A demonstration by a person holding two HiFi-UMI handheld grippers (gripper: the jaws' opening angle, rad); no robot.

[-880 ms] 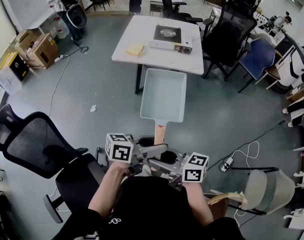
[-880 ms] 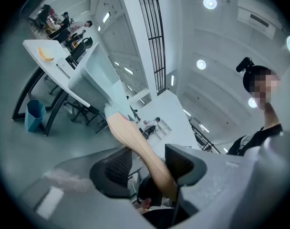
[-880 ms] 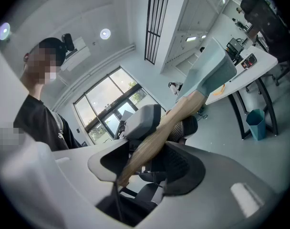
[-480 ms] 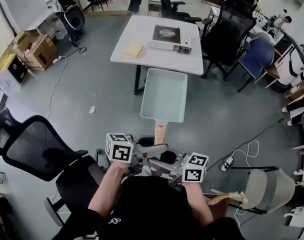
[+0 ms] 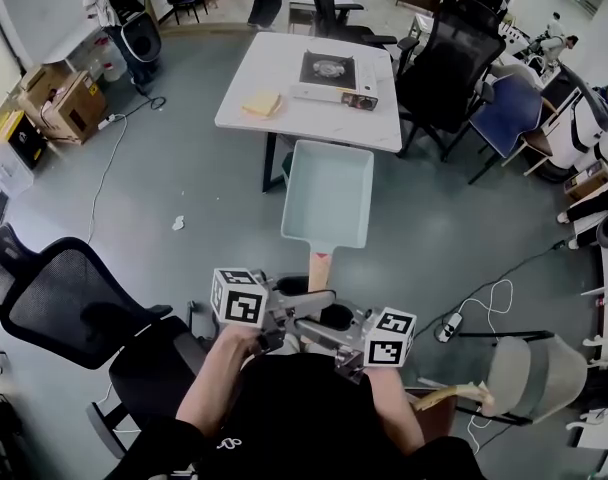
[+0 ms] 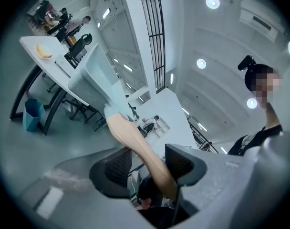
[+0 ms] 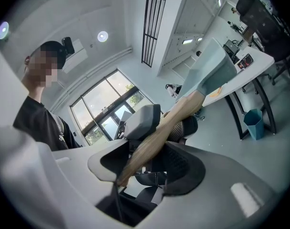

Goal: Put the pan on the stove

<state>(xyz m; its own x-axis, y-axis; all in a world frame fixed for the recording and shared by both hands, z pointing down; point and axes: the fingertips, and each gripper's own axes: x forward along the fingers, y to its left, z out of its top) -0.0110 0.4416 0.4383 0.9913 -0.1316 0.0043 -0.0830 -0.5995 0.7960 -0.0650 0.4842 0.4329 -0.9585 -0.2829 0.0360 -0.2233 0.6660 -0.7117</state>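
Note:
A pale blue-green rectangular pan [image 5: 327,193] with a wooden handle [image 5: 319,268] is held level in the air above the floor. My left gripper [image 5: 296,306] and right gripper [image 5: 322,325] both clamp that handle from opposite sides, close to my body. In the left gripper view the handle [image 6: 140,144] runs between the pads [image 6: 114,168] up to the pan [image 6: 95,78]. The right gripper view shows the same handle [image 7: 169,120] and pan [image 7: 212,68]. A portable stove [image 5: 334,76] sits on the white table [image 5: 294,113] ahead, beyond the pan.
A yellow sponge [image 5: 263,103] lies on the table left of the stove. Black office chairs stand at my left [image 5: 69,288] and right of the table [image 5: 454,68]. A blue bin [image 6: 33,114] is under the table. Cardboard boxes [image 5: 59,98] and a floor cable [image 5: 484,303] lie around.
The table and stove have drawn a little nearer and shifted left as I walk forward. The chair at left slid down the view. Both grips on the handle are unchanged.

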